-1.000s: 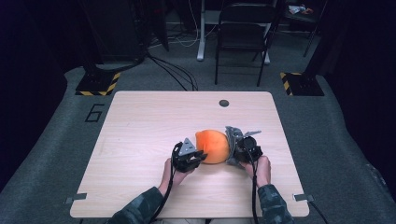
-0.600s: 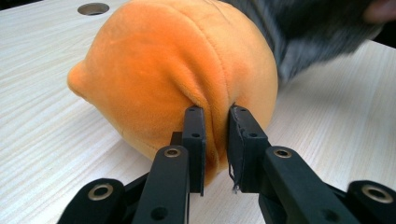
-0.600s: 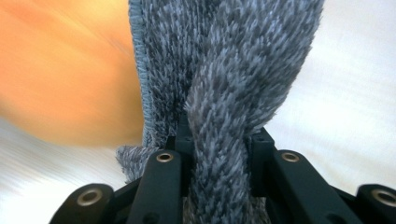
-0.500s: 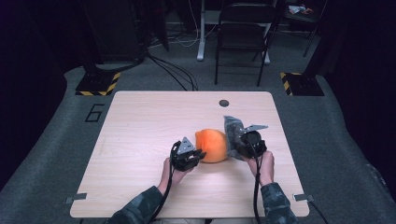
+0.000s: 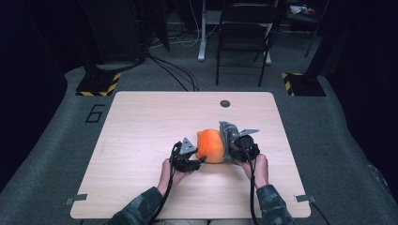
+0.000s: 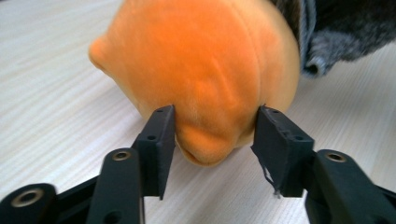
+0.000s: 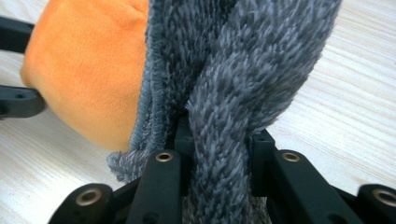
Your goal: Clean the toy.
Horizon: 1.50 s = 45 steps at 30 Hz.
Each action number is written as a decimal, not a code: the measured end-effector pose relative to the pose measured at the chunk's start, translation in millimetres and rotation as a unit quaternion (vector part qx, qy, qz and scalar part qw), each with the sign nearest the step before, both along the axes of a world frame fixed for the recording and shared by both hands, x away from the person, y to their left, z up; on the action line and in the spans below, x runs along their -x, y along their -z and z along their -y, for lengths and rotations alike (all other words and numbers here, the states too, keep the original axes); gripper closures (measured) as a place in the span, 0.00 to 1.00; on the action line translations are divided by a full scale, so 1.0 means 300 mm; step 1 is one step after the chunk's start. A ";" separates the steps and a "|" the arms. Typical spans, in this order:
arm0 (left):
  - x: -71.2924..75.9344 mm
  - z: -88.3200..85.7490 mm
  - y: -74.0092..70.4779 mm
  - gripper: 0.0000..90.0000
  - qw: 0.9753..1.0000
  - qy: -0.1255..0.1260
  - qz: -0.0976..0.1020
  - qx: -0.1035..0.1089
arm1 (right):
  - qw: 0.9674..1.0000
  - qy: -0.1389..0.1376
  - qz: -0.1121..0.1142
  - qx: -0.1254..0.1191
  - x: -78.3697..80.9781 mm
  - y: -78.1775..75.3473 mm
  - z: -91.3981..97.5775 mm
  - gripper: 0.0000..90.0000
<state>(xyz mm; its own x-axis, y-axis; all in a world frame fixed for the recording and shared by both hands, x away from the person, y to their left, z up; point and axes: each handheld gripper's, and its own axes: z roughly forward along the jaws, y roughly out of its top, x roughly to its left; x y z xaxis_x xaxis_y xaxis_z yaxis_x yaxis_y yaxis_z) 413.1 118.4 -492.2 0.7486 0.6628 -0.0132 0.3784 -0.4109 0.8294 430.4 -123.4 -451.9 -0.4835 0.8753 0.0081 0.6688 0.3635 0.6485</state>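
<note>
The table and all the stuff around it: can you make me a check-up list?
Surface: pale wood table with a dark round hole near the far edge.
Job's things: orange plush with a grey fuzzy cover on its right end.
Clutter: nothing seen.
Grippers: left gripper has just been opening, jaws either side of the plush; right gripper shut on a fold of the cover.
Cables: one trails from each gripper; more lie on the floor behind.
Surroundings: chair, grey carpet, two striped yellow-black bases, tape "6".
</note>
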 end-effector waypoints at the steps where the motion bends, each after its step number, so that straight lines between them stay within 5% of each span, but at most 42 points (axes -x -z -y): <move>1: 0.001 0.004 0.006 0.65 1.000 -0.001 0.000 0.002 | 1.000 -0.004 0.002 0.002 0.000 0.002 0.000 0.80; 6: 0.002 0.007 0.005 0.82 1.000 0.005 0.004 0.009 | 1.000 -0.004 0.009 0.003 0.002 0.013 0.007 0.78; 11: 0.006 0.001 -0.019 0.87 1.000 0.008 0.004 0.024 | 0.999 0.010 0.040 -0.011 0.022 -0.043 0.005 0.81; 14: 0.011 -0.003 -0.035 0.87 0.999 0.005 0.006 0.039 | 0.998 -0.008 0.046 -0.039 0.041 -0.095 -0.006 0.81; 19: 0.031 0.001 -0.059 0.87 0.998 0.017 0.008 0.053 | 0.996 -0.043 0.069 -0.046 0.083 -0.138 -0.078 0.81; 23: 0.029 0.007 -0.048 0.87 0.999 0.024 0.000 0.045 | 0.997 -0.038 0.059 -0.027 0.073 -0.089 -0.106 0.80; 33: 0.019 0.000 -0.041 0.87 0.999 0.023 -0.005 0.046 | 0.999 -0.010 0.042 0.000 0.038 -0.048 -0.043 0.80; 41: 0.016 -0.001 -0.037 0.86 0.999 0.022 -0.005 0.045 | 0.999 0.027 0.010 0.034 0.002 0.031 0.016 0.81; 45: 0.011 -0.004 -0.037 0.86 0.999 0.027 -0.006 0.040 | 0.998 0.036 -0.025 0.041 -0.020 0.099 0.044 0.81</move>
